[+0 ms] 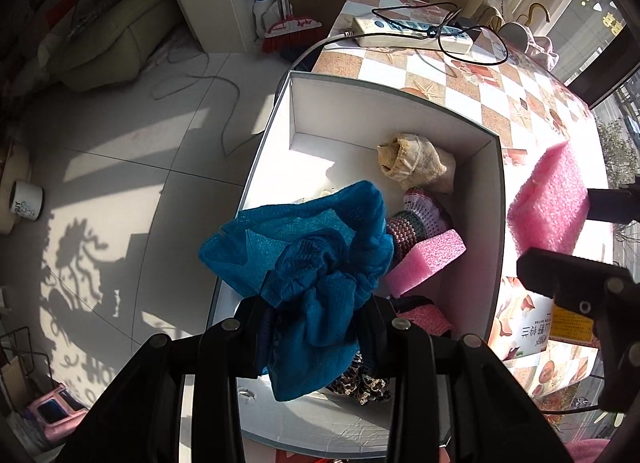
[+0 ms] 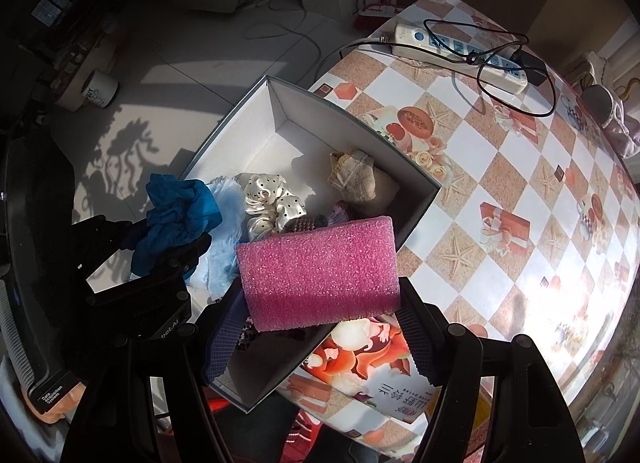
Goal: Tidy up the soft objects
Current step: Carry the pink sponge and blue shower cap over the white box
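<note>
My left gripper point(image 1: 314, 315) is shut on a crumpled blue cloth point(image 1: 304, 259) and holds it above the white box point(image 1: 392, 111); it also shows in the right wrist view point(image 2: 176, 215). My right gripper point(image 2: 320, 311) is shut on a pink foam block point(image 2: 320, 271), held over the box's near right edge; the block also shows in the left wrist view point(image 1: 552, 207). In the box lie a beige cloth bundle point(image 1: 416, 163), a knitted piece point(image 1: 416, 215), another pink foam piece point(image 1: 424, 259), a dotted white scrunchie point(image 2: 272, 203) and a light blue fluffy cloth point(image 2: 216, 259).
The box sits at the edge of a table with a checkered cloth point(image 2: 520, 183). A power strip with black cables point(image 2: 460, 51) lies at the table's far end. A leopard-print piece point(image 1: 360, 383) lies in the box's near end. The tiled floor point(image 1: 140, 143) lies to the left.
</note>
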`<action>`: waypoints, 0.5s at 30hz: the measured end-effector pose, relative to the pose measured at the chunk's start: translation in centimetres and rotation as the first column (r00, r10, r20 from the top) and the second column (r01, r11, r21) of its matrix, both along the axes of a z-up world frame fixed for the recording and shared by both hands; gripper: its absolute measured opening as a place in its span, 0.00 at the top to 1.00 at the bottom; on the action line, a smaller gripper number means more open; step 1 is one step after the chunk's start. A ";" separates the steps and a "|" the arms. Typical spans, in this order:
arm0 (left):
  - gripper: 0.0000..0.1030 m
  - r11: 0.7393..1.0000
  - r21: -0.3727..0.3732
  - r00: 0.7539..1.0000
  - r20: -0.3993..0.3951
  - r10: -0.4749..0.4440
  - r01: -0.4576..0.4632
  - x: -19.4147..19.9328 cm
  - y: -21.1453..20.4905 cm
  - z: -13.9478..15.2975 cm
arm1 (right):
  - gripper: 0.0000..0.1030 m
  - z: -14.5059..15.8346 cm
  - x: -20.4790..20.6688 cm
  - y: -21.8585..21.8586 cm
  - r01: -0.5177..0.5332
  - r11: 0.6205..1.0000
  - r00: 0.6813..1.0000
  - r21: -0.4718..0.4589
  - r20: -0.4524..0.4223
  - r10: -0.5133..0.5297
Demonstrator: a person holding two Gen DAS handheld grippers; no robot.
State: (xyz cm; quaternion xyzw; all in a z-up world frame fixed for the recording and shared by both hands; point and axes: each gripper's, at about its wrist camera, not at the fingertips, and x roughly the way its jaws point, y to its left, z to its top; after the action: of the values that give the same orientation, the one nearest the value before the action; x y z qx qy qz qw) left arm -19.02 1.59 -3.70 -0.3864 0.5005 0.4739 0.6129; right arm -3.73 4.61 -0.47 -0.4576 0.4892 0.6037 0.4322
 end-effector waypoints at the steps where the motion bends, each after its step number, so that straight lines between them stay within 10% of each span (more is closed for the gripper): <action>1: 0.62 1.000 -0.004 1.000 0.001 0.000 0.000 0.0 0.0 -0.1 | 0.30 -0.1 0.1 0.1 0.003 1.000 1.000 -0.002 0.000 -0.003; 15: 0.62 1.000 -0.031 1.000 -0.002 0.003 -0.004 0.1 0.2 -0.8 | 0.30 -1.0 0.6 0.8 0.022 0.999 1.000 -0.025 -0.002 -0.022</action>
State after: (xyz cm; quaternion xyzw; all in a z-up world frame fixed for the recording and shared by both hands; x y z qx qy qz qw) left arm -18.89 1.83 -4.46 -0.3962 0.5077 0.4676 0.6055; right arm -3.16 5.39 -1.49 -0.4568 0.5025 0.5932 0.4324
